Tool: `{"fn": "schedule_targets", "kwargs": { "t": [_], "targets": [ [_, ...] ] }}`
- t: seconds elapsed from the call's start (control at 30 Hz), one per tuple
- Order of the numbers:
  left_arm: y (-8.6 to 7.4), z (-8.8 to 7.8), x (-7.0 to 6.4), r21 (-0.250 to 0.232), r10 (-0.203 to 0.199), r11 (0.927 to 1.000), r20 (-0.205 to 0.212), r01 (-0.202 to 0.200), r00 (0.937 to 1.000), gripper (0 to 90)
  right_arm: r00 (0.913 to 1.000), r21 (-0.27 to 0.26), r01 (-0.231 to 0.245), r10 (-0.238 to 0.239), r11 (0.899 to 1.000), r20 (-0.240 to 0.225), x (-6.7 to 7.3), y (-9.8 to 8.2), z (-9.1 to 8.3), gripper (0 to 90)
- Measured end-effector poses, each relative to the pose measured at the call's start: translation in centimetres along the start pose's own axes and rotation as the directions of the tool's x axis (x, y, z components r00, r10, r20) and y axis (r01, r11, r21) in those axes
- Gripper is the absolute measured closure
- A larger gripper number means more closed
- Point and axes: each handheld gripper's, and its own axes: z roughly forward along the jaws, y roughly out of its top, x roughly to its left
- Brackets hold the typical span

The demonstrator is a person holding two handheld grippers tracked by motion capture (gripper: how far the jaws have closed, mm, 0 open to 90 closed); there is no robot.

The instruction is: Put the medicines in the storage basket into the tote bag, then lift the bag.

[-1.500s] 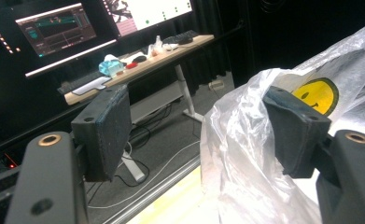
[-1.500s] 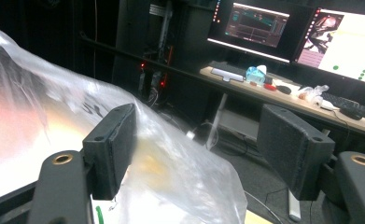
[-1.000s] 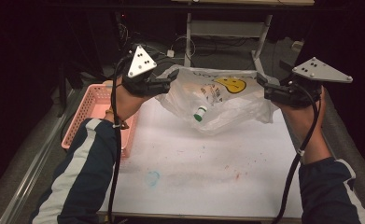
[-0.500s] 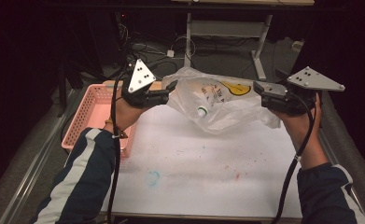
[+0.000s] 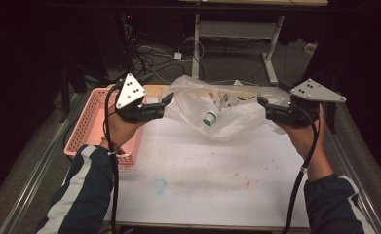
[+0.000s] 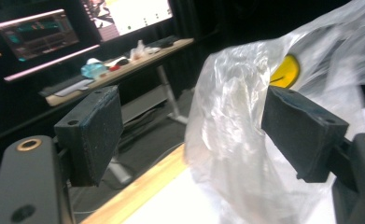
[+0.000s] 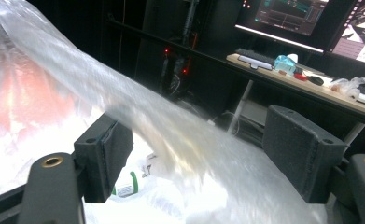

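A clear plastic bag (image 5: 237,117) lies slumped on the white table (image 5: 217,170) at its far middle. Inside it are a white bottle with a green cap (image 5: 210,116) and some other packets. My left gripper (image 5: 167,101) is at the bag's left end. In the left gripper view it (image 6: 194,135) stands wide open with a fold of the bag (image 6: 231,121) between the jaws, next to the right pad, and a yellow smiley print (image 6: 287,70) behind. My right gripper (image 5: 262,103) is at the bag's right end. Its jaws (image 7: 196,154) are also wide apart, with bag film (image 7: 171,126) stretched across the gap.
A pink plastic basket (image 5: 88,124) sits at the table's left edge, under my left forearm. Faint blue and red stains mark the near tabletop. Beyond the far edge are a desk frame, cables and lit monitors (image 7: 292,16).
Both hands have sunk toward the table, the left also shifting sideways. The bag has dropped with them and sags flatter, and its smiley print has folded out of the high view.
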Motion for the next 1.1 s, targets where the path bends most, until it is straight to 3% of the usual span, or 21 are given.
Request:
{"fn": "schedule_targets", "kwargs": {
  "t": [0.4, 0.93, 1.1],
  "targets": [
    [-0.6, -2.1, -0.6, -0.006, 0.052, 0.9986, -0.008, -0.052, 0.9986, 20.3, 0.9998, -0.005, 0.003, -0.003, 1.0, -0.022, 0.8, -0.2, -0.3, 25.5],
    [-4.2, -3.6, -1.4, 0.074, 0.12, 0.9904, -0.035, -0.117, 0.9922, 18.9, 0.9978, 0.026, 0.028, -0.026, 0.999, -0.06, 2.4, -1.6, -0.6, 21.8],
    [-5.4, -4.1, -1.3, 0.065, 0.107, 0.9925, -0.061, -0.103, 0.9924, 16.7, 0.9976, 0.034, 0.028, -0.025, 0.999, -0.064, 2.7, -2.2, -0.5, 20.2]
  ]
}}
